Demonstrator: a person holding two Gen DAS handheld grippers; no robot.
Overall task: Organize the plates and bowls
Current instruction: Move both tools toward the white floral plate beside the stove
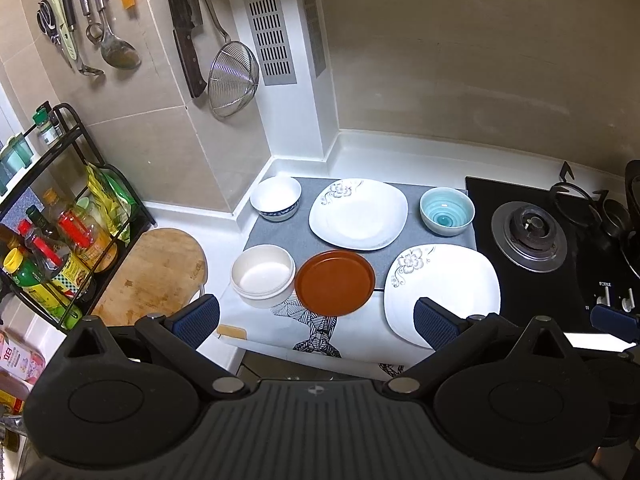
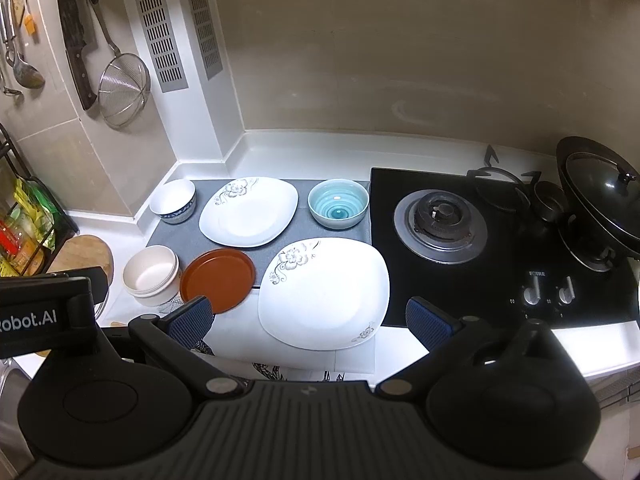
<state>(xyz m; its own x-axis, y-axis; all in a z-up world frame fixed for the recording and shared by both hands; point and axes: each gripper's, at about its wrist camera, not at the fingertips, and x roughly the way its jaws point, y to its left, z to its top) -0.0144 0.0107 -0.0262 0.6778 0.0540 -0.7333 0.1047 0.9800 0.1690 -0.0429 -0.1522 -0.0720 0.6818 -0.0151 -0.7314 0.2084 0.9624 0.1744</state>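
Note:
On a grey mat (image 1: 296, 236) lie two white floral plates, one at the back (image 1: 358, 214) (image 2: 248, 212) and one at the front right (image 1: 442, 294) (image 2: 324, 292). A brown plate (image 1: 335, 283) (image 2: 218, 280) sits between a cream bowl (image 1: 263, 275) (image 2: 151, 275) and the front plate. A white blue-rimmed bowl (image 1: 276, 199) (image 2: 173, 201) stands back left, a teal bowl (image 1: 447, 211) (image 2: 338, 203) back right. My left gripper (image 1: 316, 322) is open and empty, above the counter's front edge. My right gripper (image 2: 310, 320) is open and empty over the front plate.
A black gas hob (image 2: 460, 236) with a burner lies right of the mat; a wok with a lid (image 2: 600, 196) stands at its far right. A round wooden board (image 1: 152, 276) and a rack of bottles (image 1: 60, 248) stand to the left. Utensils hang on the wall (image 1: 120, 40).

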